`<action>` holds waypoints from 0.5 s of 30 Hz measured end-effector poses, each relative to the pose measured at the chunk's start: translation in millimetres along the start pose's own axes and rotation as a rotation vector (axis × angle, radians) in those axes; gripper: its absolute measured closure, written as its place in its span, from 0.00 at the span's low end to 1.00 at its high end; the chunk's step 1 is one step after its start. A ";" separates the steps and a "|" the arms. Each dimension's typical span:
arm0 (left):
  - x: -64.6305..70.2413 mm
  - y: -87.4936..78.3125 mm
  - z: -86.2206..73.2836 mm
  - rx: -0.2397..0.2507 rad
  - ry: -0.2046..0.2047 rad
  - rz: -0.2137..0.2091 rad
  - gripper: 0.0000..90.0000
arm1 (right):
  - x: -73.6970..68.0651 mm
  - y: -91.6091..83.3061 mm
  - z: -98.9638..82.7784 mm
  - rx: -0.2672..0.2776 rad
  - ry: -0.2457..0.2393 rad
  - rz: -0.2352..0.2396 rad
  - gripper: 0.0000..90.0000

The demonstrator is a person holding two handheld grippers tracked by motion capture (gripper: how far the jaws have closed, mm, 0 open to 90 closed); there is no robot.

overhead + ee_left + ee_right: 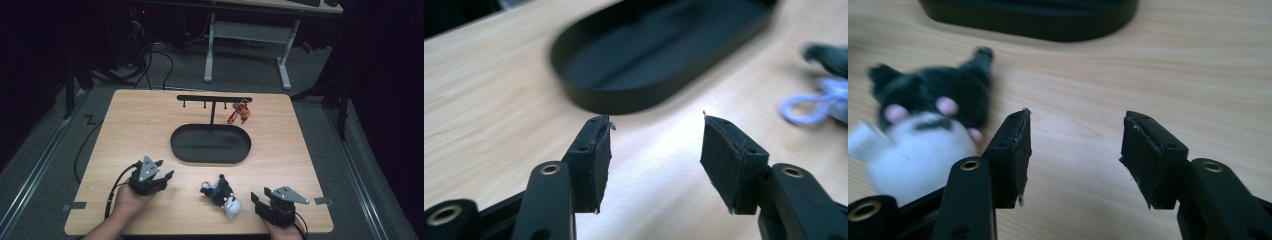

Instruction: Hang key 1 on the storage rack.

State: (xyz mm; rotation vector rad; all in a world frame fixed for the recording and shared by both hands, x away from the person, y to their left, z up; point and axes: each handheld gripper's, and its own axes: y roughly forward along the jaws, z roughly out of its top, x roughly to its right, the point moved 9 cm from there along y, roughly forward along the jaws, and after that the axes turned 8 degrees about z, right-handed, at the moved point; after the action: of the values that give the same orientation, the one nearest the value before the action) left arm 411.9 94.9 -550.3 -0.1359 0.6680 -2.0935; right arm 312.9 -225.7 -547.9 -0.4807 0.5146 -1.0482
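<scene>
Left gripper (161,169) with its fingers (594,160) parted about halfway, nothing between them but bare wooden tabletop (135,130), pointing toward the black oval tray (210,144). Right gripper (258,201), fingers (1010,155) spread to a similar gap, also empty, flat black pads with frayed edges. The plush toy (223,194), fuzzy, black on top with a white belly and pink spots, lies on the tabletop between the two grippers, just beside the right gripper's left finger, untouched. Behind the smooth-rimmed tray, a thin black rack (214,99) carries a red keychain (239,113)
</scene>
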 end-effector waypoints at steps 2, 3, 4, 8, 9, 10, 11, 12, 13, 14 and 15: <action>-10.2 1.6 -6.1 -0.025 -0.025 0.016 0.50 | -6.8 1.6 4.4 0.009 -0.008 0.022 0.48; -12.8 1.8 -9.4 -0.033 -0.020 0.025 0.50 | -13.6 3.0 8.8 0.018 -0.018 0.041 0.48; -14.4 1.7 -12.3 -0.039 -0.012 0.037 0.50 | -21.1 4.5 12.3 0.023 -0.021 0.060 0.46; -20.4 -4.7 -19.6 -0.047 0.014 0.068 0.50 | -48.7 19.9 18.6 0.013 -0.062 0.142 0.43; -22.2 -6.5 -20.9 -0.047 0.008 0.072 0.50 | -54.4 26.0 18.5 0.000 -0.064 0.169 0.42; -24.3 -8.7 -22.6 -0.049 0.004 0.074 0.49 | -59.5 32.0 17.9 -0.017 -0.063 0.192 0.41; -26.5 -10.5 -24.2 -0.050 -0.002 0.078 0.49 | -63.7 37.7 17.6 -0.028 -0.069 0.207 0.40; -28.7 -12.5 -25.8 -0.053 -0.005 0.082 0.49 | -67.3 42.9 17.0 -0.041 -0.078 0.218 0.38; -31.0 -14.4 -27.2 -0.053 -0.013 0.086 0.49 | -70.0 47.4 15.6 -0.059 -0.082 0.220 0.35; -32.0 -15.1 -27.7 -0.051 -0.018 0.087 0.49 | -71.8 53.0 13.3 -0.082 -0.098 0.221 0.32; -33.2 -16.0 -28.8 -0.053 -0.021 0.087 0.49 | -73.0 55.8 11.4 -0.097 -0.098 0.221 0.30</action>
State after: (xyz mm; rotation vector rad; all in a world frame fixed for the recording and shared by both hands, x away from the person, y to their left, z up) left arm 409.7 140.3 -561.5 -0.1559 0.7047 -1.9890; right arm 328.4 -135.2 -560.2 -0.5446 0.5203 -0.7869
